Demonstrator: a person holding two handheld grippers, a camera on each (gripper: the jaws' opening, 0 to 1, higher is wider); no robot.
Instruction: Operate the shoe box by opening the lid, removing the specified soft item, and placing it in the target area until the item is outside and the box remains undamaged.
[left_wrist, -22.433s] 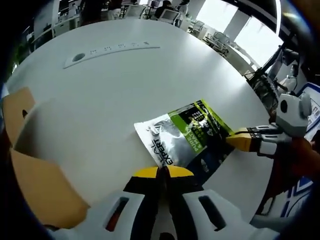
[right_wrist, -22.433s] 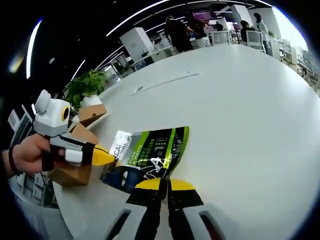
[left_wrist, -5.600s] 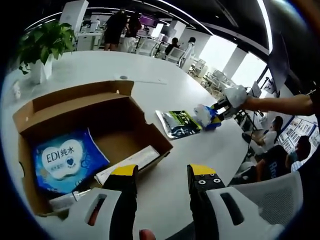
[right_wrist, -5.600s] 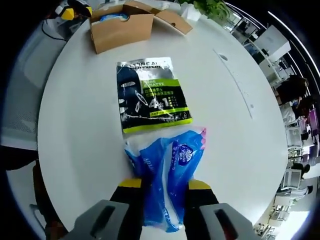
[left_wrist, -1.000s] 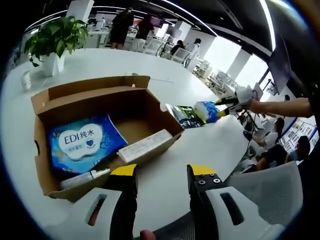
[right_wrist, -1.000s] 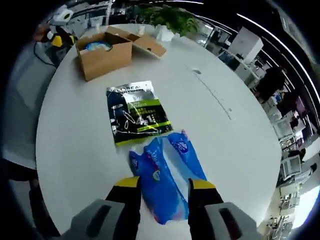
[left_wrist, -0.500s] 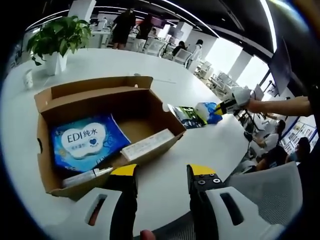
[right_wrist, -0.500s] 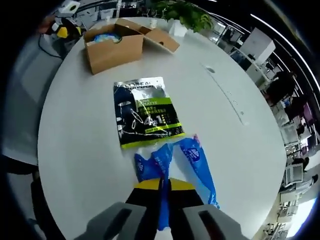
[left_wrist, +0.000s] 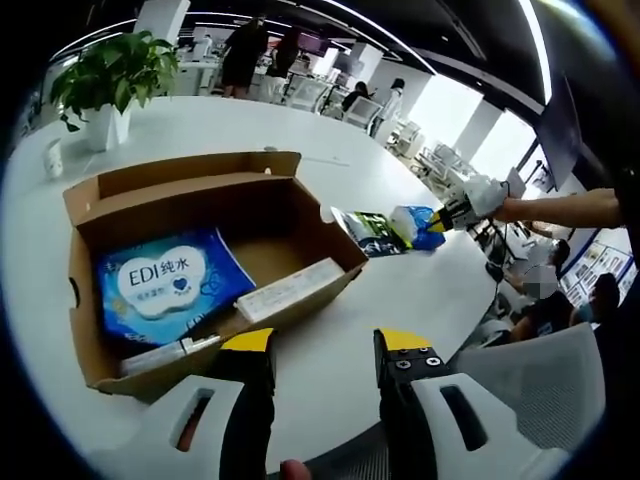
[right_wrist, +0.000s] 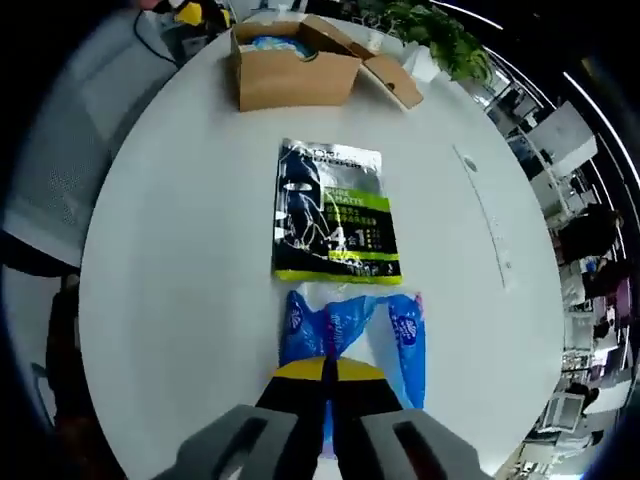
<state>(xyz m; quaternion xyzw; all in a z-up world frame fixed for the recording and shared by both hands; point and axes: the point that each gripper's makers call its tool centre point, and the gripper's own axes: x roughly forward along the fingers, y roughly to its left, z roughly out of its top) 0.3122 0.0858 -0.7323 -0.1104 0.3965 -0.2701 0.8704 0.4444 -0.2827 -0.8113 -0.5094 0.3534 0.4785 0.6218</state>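
The open cardboard shoe box (left_wrist: 300, 215) lies before my left gripper (left_wrist: 325, 342), which stands open above the table's near edge with nothing between its jaws. Inside the box are a blue EDI tissue pack (left_wrist: 165, 290), a long white carton (left_wrist: 290, 290) and a tube (left_wrist: 165, 355). Further right, a blue soft pack (left_wrist: 415, 225) lies on the table beside a black-and-green pouch (left_wrist: 368, 230). My right gripper (right_wrist: 327, 370) is shut on the blue soft pack (right_wrist: 350, 325), pinching its middle. The pouch (right_wrist: 335, 210) lies just beyond it, and the shoe box (right_wrist: 290, 75) further off.
The round white table (right_wrist: 180, 250) has bare surface on both sides of the pouch. A potted plant (left_wrist: 110, 75) and a small white cup (left_wrist: 52, 158) stand at its far edge. A flush cable strip (right_wrist: 487, 225) runs across it. An office chair (left_wrist: 520, 390) stands close by.
My right gripper went from open around the blue soft pack to shut on its middle, and its view has swung. The left gripper has stayed open near the box.
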